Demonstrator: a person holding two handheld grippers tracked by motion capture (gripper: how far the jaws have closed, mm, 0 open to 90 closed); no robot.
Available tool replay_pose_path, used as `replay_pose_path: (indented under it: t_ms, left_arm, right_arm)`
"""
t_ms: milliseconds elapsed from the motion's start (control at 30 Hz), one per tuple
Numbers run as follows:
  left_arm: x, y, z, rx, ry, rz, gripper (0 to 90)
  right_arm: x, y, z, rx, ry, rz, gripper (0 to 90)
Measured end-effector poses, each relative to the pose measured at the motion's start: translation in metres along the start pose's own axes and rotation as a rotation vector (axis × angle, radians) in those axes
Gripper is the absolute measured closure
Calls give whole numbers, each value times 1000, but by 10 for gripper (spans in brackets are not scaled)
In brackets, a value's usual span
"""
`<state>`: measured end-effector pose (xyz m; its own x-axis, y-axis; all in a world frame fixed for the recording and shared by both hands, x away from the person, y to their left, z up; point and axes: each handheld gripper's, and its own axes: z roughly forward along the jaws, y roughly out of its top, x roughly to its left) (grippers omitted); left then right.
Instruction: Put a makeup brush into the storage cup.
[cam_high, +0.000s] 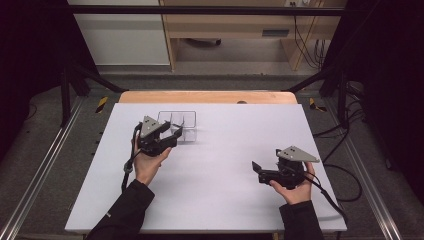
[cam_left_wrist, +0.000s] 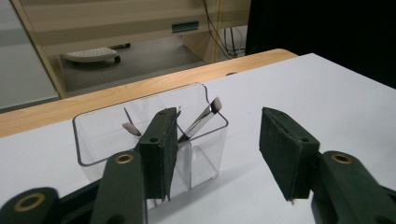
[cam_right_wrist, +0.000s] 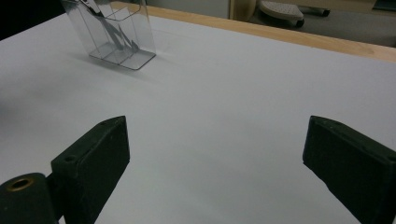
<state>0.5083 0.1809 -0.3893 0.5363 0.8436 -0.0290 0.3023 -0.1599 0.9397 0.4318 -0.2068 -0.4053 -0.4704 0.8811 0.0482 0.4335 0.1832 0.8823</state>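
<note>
Black sleeves enter at 6 o'clock in the high view, each hand wrapped around a hand-held gripper. Left hand-held gripper (cam_high: 176, 133) held up-table toward 1 o'clock, wrist straight, forearm angled inward; jaws partly apart with nothing between them, tips just beside the near wall of the clear divided container (cam_high: 186, 121). Container standing upright on the white table (cam_high: 225, 190) at about 11 o'clock from table centre, holding slim metal tools (cam_left_wrist: 201, 120) that lean against its walls in the left gripper view. Right hand-held gripper (cam_high: 257, 169) resting low near the table's 4 o'clock, pointing toward 9 o'clock, palm cupped beneath; jaws wide apart and empty, well apart from the container.
</note>
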Motion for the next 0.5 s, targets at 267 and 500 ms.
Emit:
replay_pose_path:
  t_ms: [267,500]
  left_arm:
    - [-3,-5,-19,-11,-43,9,347]
    - [-5,-12,-34,-8,-66,27,247]
  right_arm:
    - [-1,0,-1,-6,5,1,73]
    - [-1,1,-3,-11,9,1,70]
